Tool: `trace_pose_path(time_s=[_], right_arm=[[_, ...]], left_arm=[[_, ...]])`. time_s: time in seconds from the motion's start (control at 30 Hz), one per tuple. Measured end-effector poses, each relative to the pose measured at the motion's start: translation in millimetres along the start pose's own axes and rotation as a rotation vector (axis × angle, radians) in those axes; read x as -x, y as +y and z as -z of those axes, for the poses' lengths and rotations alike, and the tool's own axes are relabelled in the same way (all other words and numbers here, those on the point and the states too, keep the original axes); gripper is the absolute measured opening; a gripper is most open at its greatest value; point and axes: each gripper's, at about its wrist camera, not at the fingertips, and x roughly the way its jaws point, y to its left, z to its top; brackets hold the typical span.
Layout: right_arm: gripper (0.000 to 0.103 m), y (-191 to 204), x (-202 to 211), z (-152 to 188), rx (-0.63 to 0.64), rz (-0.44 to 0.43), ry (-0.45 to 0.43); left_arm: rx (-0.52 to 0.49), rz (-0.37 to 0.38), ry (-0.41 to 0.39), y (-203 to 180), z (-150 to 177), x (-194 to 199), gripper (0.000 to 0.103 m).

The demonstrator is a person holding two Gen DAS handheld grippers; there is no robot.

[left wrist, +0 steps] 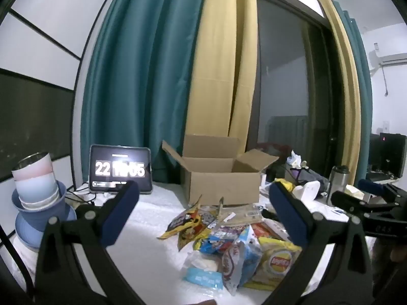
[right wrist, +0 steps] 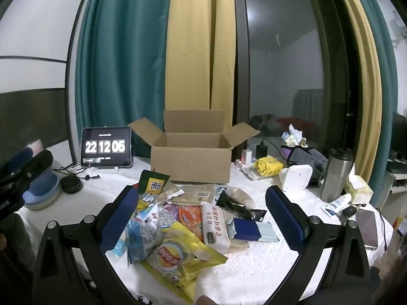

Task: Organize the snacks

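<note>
A pile of snack packets (left wrist: 229, 244) lies on the white table, with a yellow Lay's bag (left wrist: 274, 261) at its front right. Behind it stands an open, empty-looking cardboard box (left wrist: 221, 178). My left gripper (left wrist: 203, 203) is open and empty, held above the table in front of the pile. In the right wrist view the pile (right wrist: 193, 218), the Lay's bag (right wrist: 175, 256) and the box (right wrist: 190, 160) show again. My right gripper (right wrist: 201, 206) is open and empty, its fingers on either side of the pile, above it.
A tablet showing a clock (right wrist: 106, 147) stands at the back left. Stacked bowls and cups (left wrist: 38, 193) sit at the left edge. A steel flask (right wrist: 335, 172), a white device (right wrist: 297, 178), a tissue pack (right wrist: 358, 188) and a phone (right wrist: 366, 226) crowd the right side.
</note>
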Motion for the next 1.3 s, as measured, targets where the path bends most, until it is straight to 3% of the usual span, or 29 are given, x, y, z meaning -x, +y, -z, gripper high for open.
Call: trace_pose_path(time_s=[0.53,0.7,0.97,1.3], right_arm=[[0.102,2.9,-0.2,0.6,0.003,0.0,0.004],[0.102,1.7,-0.8,-0.7,0.002,-0.002,0.006],[0.102,1.9,-0.3,-0.4,0.003,0.0,0.005],[0.102,2.8,-0.6,-0.3,0.001,0.003,0.003]], left_arm=[[-0.006,0.047,-0.001,-2.3,-3.0,2.7,0.103],[0.032,0.051,-0.041,-1.0,-3.2,5.3,0.103],[0.002,0.05,0.016,-4.2,-7.6,2.7,0.103],[0.008,0.051,0.019,-2.8,-6.0,2.1,0.103]])
